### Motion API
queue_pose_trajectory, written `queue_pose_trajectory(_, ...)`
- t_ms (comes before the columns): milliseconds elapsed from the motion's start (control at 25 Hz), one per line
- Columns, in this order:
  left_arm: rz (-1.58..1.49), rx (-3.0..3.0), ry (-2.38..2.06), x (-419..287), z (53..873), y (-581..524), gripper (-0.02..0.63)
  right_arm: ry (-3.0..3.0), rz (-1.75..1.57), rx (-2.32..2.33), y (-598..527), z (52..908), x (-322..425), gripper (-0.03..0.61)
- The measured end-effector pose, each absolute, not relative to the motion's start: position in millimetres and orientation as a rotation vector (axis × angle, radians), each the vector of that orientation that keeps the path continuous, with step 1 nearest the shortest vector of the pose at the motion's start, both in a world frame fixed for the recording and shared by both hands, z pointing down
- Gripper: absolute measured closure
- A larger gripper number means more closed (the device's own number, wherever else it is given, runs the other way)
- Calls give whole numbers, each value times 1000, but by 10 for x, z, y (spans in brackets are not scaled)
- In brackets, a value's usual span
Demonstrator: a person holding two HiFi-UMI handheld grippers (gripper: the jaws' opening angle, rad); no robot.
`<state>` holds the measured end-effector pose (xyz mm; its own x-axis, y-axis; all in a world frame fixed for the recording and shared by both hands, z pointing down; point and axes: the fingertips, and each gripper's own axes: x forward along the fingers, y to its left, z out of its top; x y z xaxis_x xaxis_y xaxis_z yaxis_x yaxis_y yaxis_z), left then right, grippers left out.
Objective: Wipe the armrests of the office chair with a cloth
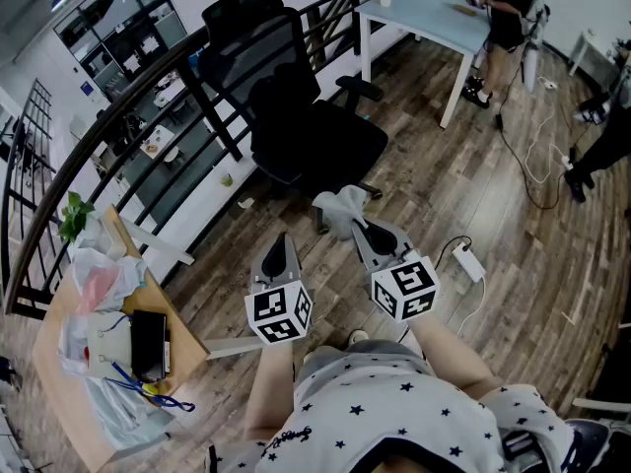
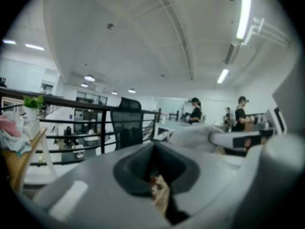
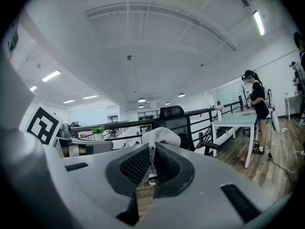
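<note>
A black office chair point(image 1: 296, 116) stands by the railing, its right armrest point(image 1: 359, 88) toward the white desk; it also shows in the right gripper view point(image 3: 174, 123) and the left gripper view point(image 2: 127, 125). My right gripper point(image 1: 352, 224) is shut on a pale grey cloth point(image 1: 340, 208), which bunches above the jaw tips point(image 3: 159, 136). It hangs just short of the chair's seat. My left gripper point(image 1: 279, 247) is beside it, jaws together with nothing between them point(image 2: 153, 151). Both point toward the chair.
A black railing point(image 1: 148, 116) runs behind the chair. A white desk point(image 1: 424, 18) stands at the far right with a person point(image 1: 508, 18) at it. A wooden side table point(image 1: 108, 353) with bags and clutter sits at my left. A white power strip point(image 1: 466, 261) and cables lie on the floor.
</note>
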<state>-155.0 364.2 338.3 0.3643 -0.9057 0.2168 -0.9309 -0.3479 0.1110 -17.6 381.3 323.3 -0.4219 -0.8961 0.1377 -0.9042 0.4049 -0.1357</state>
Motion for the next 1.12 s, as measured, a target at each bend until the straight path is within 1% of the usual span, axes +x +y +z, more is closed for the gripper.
queue_pose_trajectory(680,156,2368,-1655,-1721,3471,3648,606,-2631,253,1622,3774,3151,-361,551)
queue_pose_trajectory(1120,152,2330,-1652,-1770,3545,3378,606,-2612,286,1612,3426,3244,-388,551)
